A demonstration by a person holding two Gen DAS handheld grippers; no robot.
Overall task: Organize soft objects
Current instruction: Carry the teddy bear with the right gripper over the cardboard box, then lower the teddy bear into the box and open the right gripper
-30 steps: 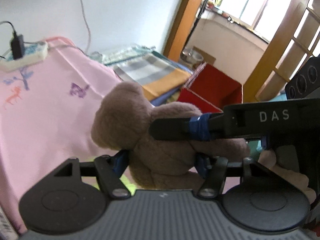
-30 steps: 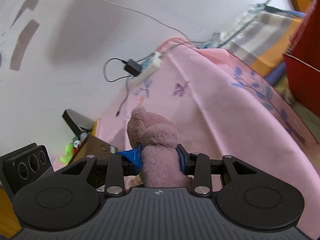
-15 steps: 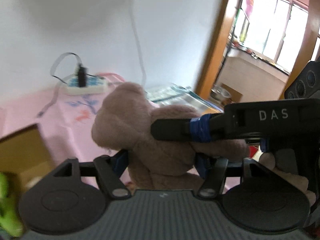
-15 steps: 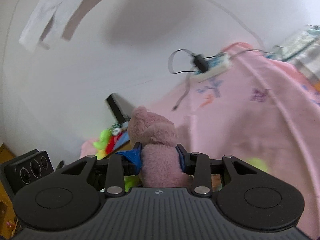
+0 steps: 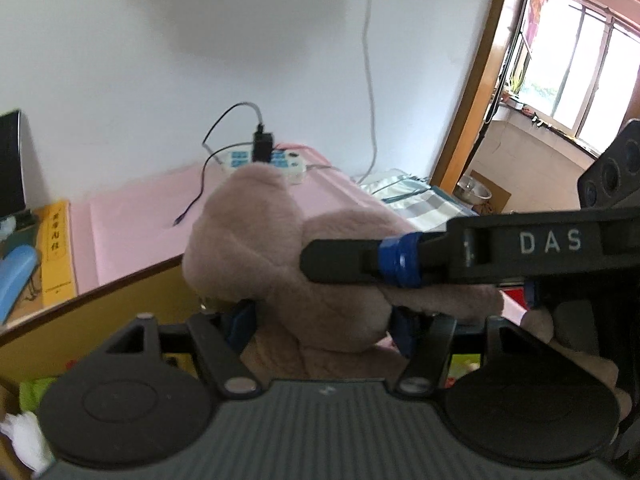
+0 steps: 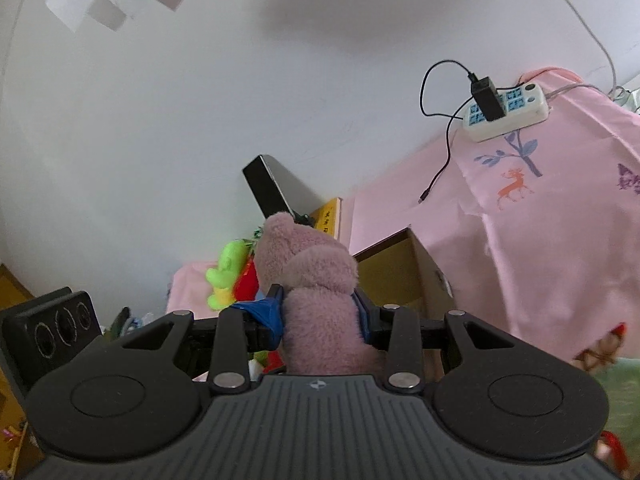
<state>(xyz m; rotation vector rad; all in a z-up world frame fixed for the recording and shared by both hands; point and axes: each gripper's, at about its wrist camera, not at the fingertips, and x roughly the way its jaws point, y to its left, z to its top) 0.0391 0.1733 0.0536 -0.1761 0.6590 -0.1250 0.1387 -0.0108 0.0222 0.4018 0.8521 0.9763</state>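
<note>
Item: plush bear, mauve-brown, carried in mid-air by both tools.
Nearest: left gripper clamped across the bear's body; right gripper pinching a narrower limb. The double hold probably keeps the floppy toy from sagging.
Beyond: open cardboard box just ahead and below, beside a green plush and a red one; likely the collecting place.
Farthest: pink sheet on the bed, power strip at its wall edge, charger plugged in.
</note>
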